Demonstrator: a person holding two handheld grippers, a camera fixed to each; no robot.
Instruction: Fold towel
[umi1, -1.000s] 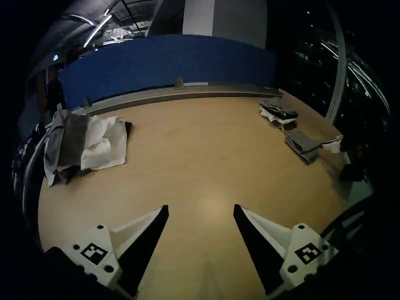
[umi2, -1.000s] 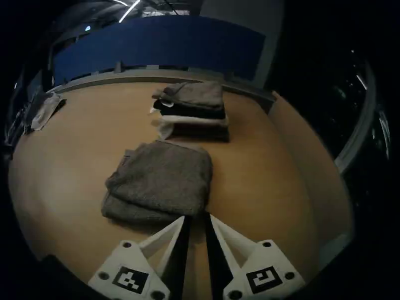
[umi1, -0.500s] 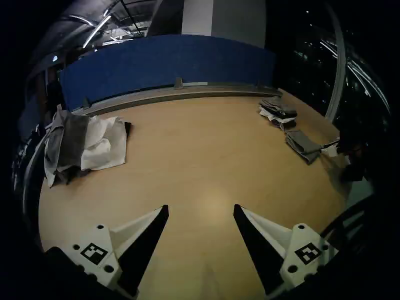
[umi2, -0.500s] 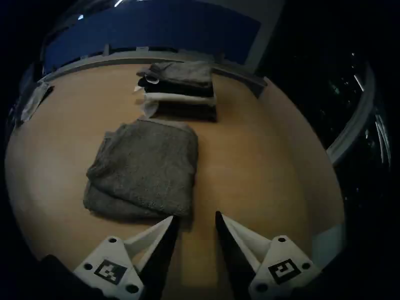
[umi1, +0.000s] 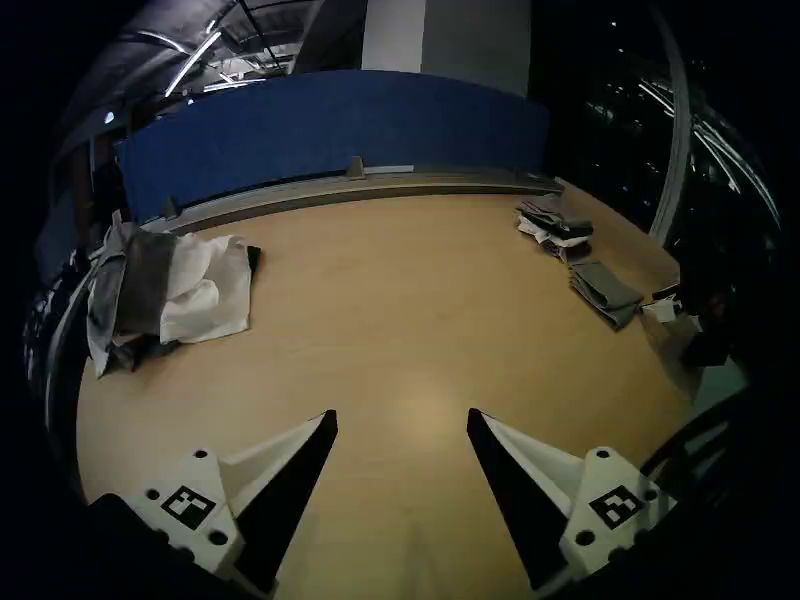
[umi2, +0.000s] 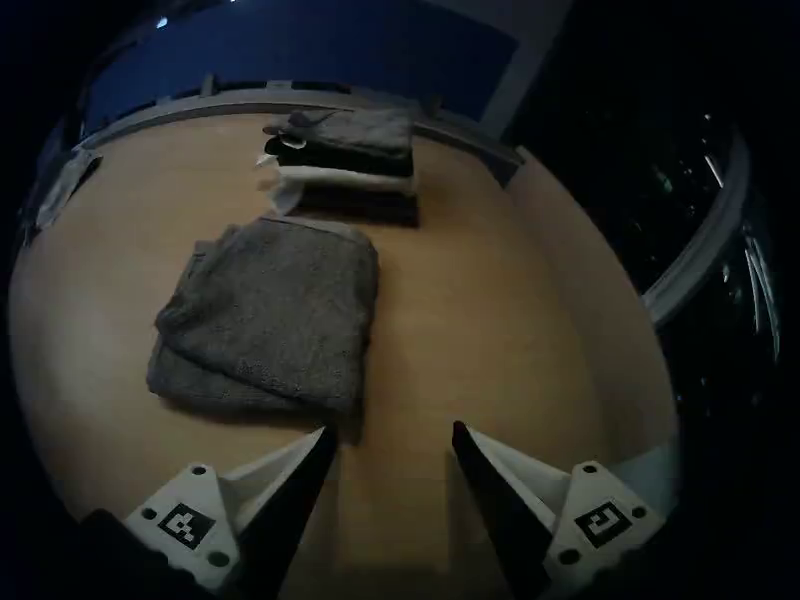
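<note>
Facing right tool (umi2: 392, 430), folded towel (umi2: 265, 315); left tool (umi1: 401, 414), heap (umi1: 165, 290).

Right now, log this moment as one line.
left gripper: open, over table | right gripper: open, by folded grey towel | folded stack: behind towel | unfolded pile: at table edge

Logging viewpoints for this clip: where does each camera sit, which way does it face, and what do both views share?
Left gripper view: rides on the left gripper, facing across the wooden table toward the blue divider; crumpled cloth pile at left; own open fingers below.
Right gripper view: rides on the right gripper, tilted down at the folded grey towel, towel stack behind; own open fingers below.
Shared: table, divider, grey towel, stack.
</note>
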